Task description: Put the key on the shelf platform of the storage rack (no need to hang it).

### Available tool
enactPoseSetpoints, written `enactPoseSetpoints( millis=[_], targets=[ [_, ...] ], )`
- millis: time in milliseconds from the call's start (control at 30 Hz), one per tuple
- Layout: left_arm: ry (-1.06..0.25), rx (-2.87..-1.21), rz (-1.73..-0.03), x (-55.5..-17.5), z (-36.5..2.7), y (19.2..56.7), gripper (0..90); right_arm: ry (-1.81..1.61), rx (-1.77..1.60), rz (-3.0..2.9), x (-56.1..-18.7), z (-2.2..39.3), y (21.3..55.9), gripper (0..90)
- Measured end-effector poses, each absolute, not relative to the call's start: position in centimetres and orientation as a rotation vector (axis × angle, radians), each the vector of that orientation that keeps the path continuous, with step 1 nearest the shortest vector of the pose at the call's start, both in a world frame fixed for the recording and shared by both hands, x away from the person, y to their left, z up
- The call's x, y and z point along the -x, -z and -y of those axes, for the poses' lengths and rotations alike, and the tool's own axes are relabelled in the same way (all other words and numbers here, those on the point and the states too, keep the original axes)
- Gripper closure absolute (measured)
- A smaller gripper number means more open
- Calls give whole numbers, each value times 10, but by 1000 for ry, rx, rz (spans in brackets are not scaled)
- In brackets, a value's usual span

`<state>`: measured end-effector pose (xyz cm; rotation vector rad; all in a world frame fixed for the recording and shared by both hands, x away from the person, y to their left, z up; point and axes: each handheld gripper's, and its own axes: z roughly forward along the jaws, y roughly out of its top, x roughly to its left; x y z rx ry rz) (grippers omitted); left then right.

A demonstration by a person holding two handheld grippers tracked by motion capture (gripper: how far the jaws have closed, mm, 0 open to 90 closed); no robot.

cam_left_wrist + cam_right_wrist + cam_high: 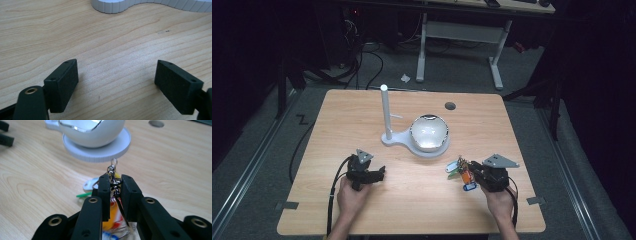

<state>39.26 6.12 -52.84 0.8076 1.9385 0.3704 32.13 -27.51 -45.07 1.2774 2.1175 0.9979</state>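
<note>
**Keys pinched, hook stand waiting**

Black jaws of the right gripper (115, 185) sit closest to the lens, clamped narrow on the metal clasp of a key bunch (113, 195), held just off the table (362, 210) at its near right. Looks like the carry step: I'd guess the bunch goes on the white stand (385, 117) or in the bowl (429, 132) beside it, so next up is lifting and lining up. Left gripper (117, 82) sits wide with nothing between its jaws. Coloured tags are mostly hidden behind the jaws, and the stand's hook is too small to make out.
</note>
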Motion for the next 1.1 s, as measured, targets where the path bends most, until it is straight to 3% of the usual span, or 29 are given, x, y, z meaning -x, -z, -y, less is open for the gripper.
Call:
enactPoseSetpoints(
  millis=[1100],
  targets=[
    [-370,-807,-1939,-393,-61,528,193,-1123,-1196,-2141,-340,287,365,794]
  ],
)
